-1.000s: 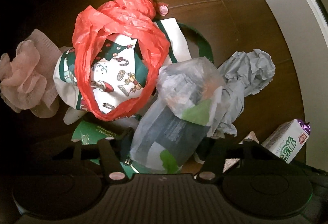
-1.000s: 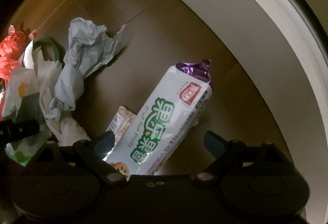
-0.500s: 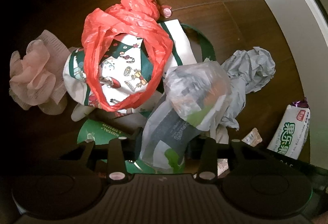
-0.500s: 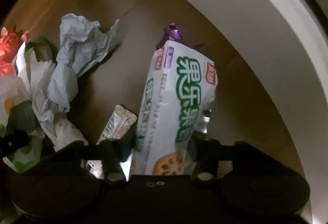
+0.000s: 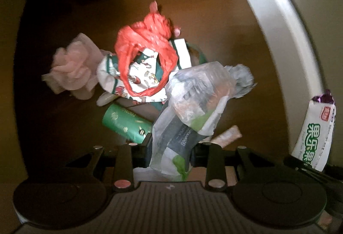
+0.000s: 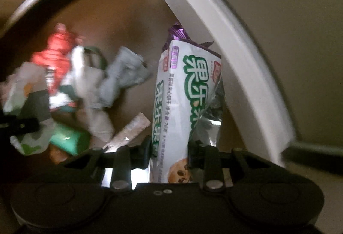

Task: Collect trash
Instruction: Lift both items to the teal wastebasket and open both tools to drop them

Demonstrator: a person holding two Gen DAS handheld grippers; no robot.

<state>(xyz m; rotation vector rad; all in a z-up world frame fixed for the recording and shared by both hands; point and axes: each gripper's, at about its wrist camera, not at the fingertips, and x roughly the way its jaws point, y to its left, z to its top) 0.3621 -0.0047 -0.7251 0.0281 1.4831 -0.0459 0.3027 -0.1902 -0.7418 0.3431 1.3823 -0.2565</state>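
Note:
My left gripper points down, and its closing jaws press on a clear plastic bag with dark and green wrappers inside; the bag hangs above the floor. In the right wrist view, my right gripper is likewise closing, and its pads pinch a white and green biscuit packet with a purple end. That packet also shows at the right edge of the left wrist view as the biscuit packet. Below lie a red plastic bag, a Christmas-print paper bag and crumpled grey paper.
On the brown wooden floor also lie a pink tissue wad, a green cup and a small stick wrapper. A white curved skirting borders the floor on the right. Furniture legs stand at the top.
Both grippers have closed on their items and risen: the clear bag and the biscuit packet now hang off the floor, and the litter pile looks smaller and farther away.

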